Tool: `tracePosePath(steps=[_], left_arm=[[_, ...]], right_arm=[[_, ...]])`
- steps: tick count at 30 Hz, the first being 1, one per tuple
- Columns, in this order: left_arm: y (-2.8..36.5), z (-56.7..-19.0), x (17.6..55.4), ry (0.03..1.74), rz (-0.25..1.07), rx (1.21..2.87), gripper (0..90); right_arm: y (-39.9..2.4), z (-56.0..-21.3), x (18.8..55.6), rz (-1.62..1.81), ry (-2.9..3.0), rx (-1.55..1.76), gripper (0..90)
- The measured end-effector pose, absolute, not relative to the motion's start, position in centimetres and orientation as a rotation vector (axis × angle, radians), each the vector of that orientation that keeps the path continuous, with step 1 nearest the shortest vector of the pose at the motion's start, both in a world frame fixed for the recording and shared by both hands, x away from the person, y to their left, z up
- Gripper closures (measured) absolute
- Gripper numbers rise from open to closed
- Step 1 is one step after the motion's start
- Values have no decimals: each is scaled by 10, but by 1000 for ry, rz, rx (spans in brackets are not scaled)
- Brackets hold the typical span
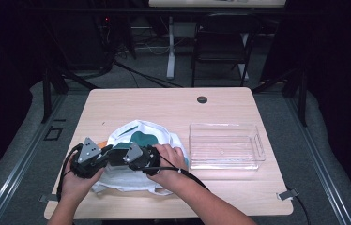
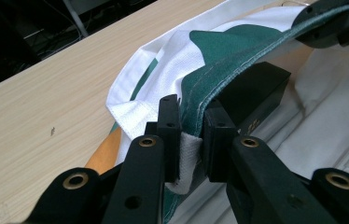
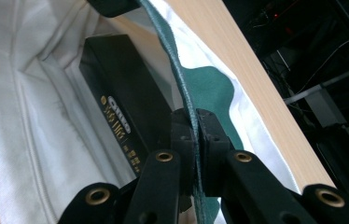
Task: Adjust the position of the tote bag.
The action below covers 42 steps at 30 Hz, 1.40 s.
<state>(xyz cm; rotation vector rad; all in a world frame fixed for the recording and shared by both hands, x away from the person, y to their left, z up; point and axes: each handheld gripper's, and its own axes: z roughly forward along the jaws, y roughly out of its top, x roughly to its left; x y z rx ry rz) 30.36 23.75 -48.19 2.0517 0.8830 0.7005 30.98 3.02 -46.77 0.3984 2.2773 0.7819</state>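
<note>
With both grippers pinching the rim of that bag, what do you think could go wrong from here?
1. The left gripper and right gripper each clamp just the thin edge of the bag, so a pull might slip the fabric free.
2. The black box lies loose inside and could slide out if the opening tips.
3. The clear tray sits close by and might get nudged.

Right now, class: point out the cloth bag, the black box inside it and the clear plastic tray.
cloth bag (image 1: 162,131): high view, white upper panel.
black box (image 3: 116,88): right gripper view, its long dark face.
clear plastic tray (image 1: 225,161): high view, near rim.
</note>
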Motion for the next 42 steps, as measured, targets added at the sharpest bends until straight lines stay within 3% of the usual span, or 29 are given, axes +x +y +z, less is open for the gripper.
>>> tracePosePath(steps=[24,36,42], left_arm=[[233,-480,312,908,698,2059,787],[244,-472,304,922,742,1985,530],[249,-475,298,930,788,2000,494]], right_arm=[[26,-457,328,874,2250,512,873],[24,-455,335,891,2262,542,873],[25,-453,339,898,2263,567,873]])
